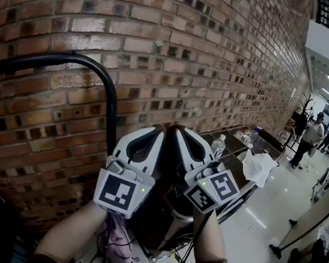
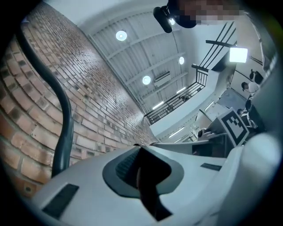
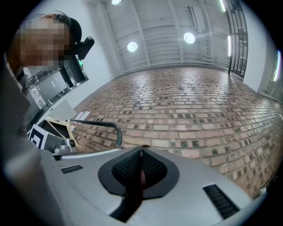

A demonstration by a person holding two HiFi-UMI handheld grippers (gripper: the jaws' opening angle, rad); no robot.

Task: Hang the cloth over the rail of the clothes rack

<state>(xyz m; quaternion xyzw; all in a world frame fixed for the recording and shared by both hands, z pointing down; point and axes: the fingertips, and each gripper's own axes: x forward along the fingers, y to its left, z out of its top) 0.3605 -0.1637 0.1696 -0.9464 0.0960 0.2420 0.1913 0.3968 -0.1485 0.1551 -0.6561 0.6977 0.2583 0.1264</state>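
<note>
The clothes rack's black rail (image 1: 109,93) curves down in front of the brick wall, above and left of both grippers. My left gripper (image 1: 153,134) and right gripper (image 1: 176,130) are raised side by side, tips nearly touching, below the rail's bend. A dark maroon cloth (image 1: 170,171) hangs bunched between and under them. In the left gripper view the left gripper (image 2: 137,146) is shut on a dark fold of the cloth (image 2: 148,190), with the rail (image 2: 66,119) at the left. In the right gripper view the right gripper (image 3: 141,150) pinches the cloth (image 3: 135,194), the rail (image 3: 112,128) just beyond.
The brick wall (image 1: 202,48) fills the space close ahead. A low table (image 1: 236,144) to the right carries a plastic bottle (image 1: 217,146) and a white cloth (image 1: 259,167). A person (image 1: 310,137) stands far right. A pink cloth (image 1: 117,249) hangs below my left hand.
</note>
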